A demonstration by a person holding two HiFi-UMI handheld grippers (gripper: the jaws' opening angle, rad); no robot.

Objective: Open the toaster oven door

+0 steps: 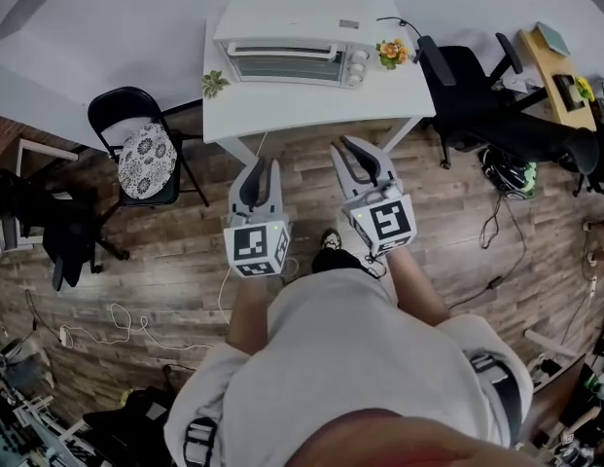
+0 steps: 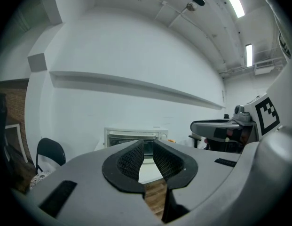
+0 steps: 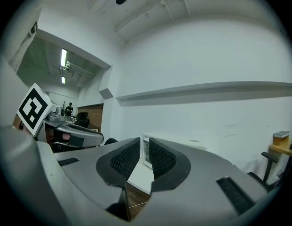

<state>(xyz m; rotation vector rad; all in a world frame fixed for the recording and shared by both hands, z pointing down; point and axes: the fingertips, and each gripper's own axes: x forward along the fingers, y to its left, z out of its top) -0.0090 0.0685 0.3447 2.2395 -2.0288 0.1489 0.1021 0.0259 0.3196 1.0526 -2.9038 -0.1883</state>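
A white toaster oven (image 1: 292,52) stands on a white table (image 1: 311,110) against the wall, its glass door shut. Both grippers hang in the air over the wooden floor, short of the table's near edge. My left gripper (image 1: 263,166) points at the table; its jaws are open by a narrow gap with nothing between them. My right gripper (image 1: 355,146) sits beside it, a little nearer the table, also open and empty. In the left gripper view the toaster oven (image 2: 136,136) shows just above the left gripper (image 2: 148,142). In the right gripper view the toaster oven (image 3: 146,154) shows through the gap of the right gripper (image 3: 145,142).
A black folding chair (image 1: 146,159) with a patterned cushion stands left of the table. A black office chair (image 1: 467,95) and a wooden desk (image 1: 554,66) are on the right. Orange flowers (image 1: 391,53) and a small plant (image 1: 215,83) sit on the table. Cables (image 1: 136,334) lie on the floor.
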